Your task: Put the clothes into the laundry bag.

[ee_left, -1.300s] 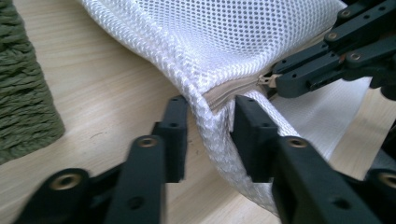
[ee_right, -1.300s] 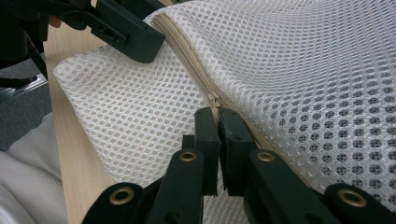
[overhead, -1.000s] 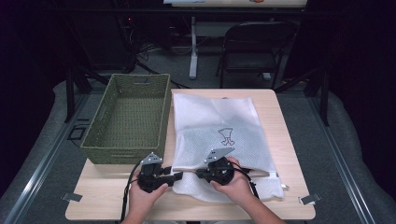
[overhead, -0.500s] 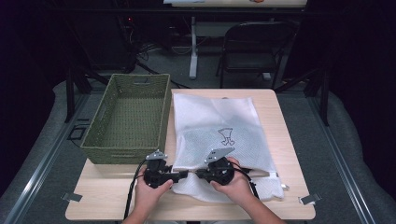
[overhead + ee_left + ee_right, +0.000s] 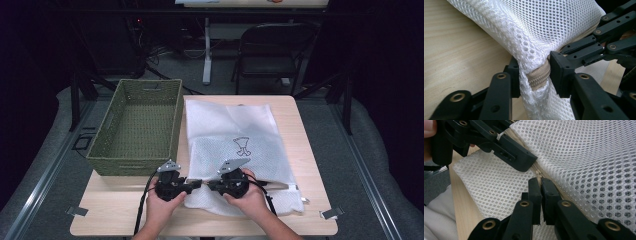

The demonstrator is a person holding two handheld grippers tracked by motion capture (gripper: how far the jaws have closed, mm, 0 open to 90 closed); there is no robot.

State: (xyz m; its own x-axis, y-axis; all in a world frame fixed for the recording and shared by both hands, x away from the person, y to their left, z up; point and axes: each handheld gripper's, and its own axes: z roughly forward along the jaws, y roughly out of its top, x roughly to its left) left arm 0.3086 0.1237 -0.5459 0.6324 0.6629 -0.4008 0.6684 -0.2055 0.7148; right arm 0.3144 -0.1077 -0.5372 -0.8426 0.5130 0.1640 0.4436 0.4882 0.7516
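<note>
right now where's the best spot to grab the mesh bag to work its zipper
Grip the white mesh bag at its near-left corner, where the beige zipper ends, coming in from the left along the table edge. The mesh bunches there into a thick fold the left gripper already pinches; the right gripper is shut at the zipper line.

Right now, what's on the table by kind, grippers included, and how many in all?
Mesh bag: 1
Basket: 1
Gripper: 2, the left gripper and the right gripper, both at the bag's zipper
Total: 4
</note>
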